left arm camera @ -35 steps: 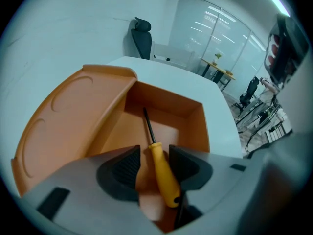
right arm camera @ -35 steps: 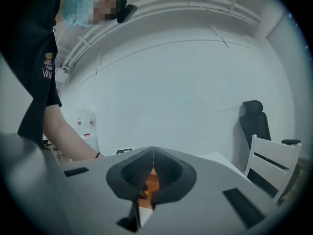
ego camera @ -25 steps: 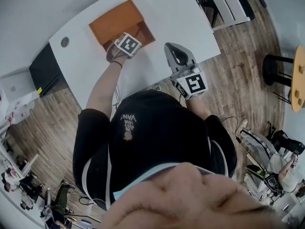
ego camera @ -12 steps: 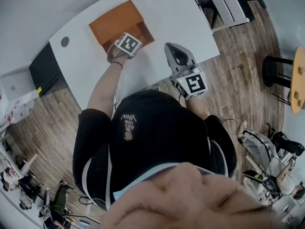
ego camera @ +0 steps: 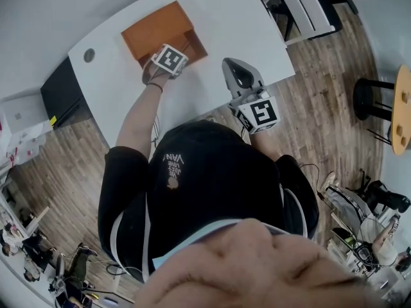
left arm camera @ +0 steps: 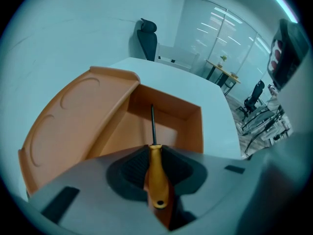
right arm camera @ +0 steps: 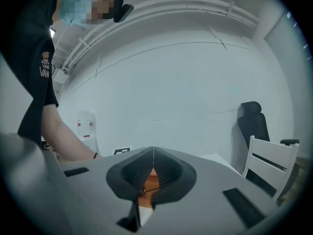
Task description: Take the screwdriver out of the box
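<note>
Screwdriver (left arm camera: 155, 173) is sitting between the fingers (left arm camera: 131, 168) of the left gripper (left arm camera: 153, 148), which are closing on its orange handle and appear to be pressing it. Its long axis is running straight up the frame from the fingers. The dark shaft is reaching into the open orange box (left arm camera: 193, 126), which is lying at the upper left of the bench (ego camera: 221, 18) in the head view. Whether the tip is touching the box floor is hard to say. The right gripper (right arm camera: 153, 153) is hanging right of the box and apart from it, its fingers clenched on nothing. The left hand is the nearer one, so the lift is probably falling to it, drawing back along the shaft.
</note>
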Tool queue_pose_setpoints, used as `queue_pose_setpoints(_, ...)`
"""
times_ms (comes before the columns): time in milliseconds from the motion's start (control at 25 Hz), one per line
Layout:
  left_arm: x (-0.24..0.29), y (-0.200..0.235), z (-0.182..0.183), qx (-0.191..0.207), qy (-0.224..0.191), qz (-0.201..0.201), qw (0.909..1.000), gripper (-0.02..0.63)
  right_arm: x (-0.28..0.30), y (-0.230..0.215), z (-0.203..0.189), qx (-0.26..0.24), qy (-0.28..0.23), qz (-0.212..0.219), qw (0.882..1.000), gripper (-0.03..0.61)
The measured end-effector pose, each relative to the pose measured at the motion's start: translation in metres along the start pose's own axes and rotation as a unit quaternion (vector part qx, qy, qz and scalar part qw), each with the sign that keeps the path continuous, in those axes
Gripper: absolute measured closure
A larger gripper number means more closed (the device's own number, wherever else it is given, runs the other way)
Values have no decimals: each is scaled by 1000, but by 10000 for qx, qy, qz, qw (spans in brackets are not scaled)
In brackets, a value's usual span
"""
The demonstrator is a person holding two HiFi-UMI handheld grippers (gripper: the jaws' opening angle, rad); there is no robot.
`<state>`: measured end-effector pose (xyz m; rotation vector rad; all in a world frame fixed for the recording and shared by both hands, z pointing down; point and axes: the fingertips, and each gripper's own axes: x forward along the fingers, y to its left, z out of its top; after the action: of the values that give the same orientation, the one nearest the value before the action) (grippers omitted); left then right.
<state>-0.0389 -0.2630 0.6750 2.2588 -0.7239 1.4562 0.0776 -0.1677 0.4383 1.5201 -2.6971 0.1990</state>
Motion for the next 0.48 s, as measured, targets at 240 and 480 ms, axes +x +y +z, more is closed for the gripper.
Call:
queue_pose_setpoints(240,-10,1,-4,-54,-95,74,9999,526,0,4,4,-17,-50,35,10000,566)
queue_pose_setpoints(480,-21,2,-4,-120,-335,240,9991,526,-3,11,5,-89,-73,154,9998,566)
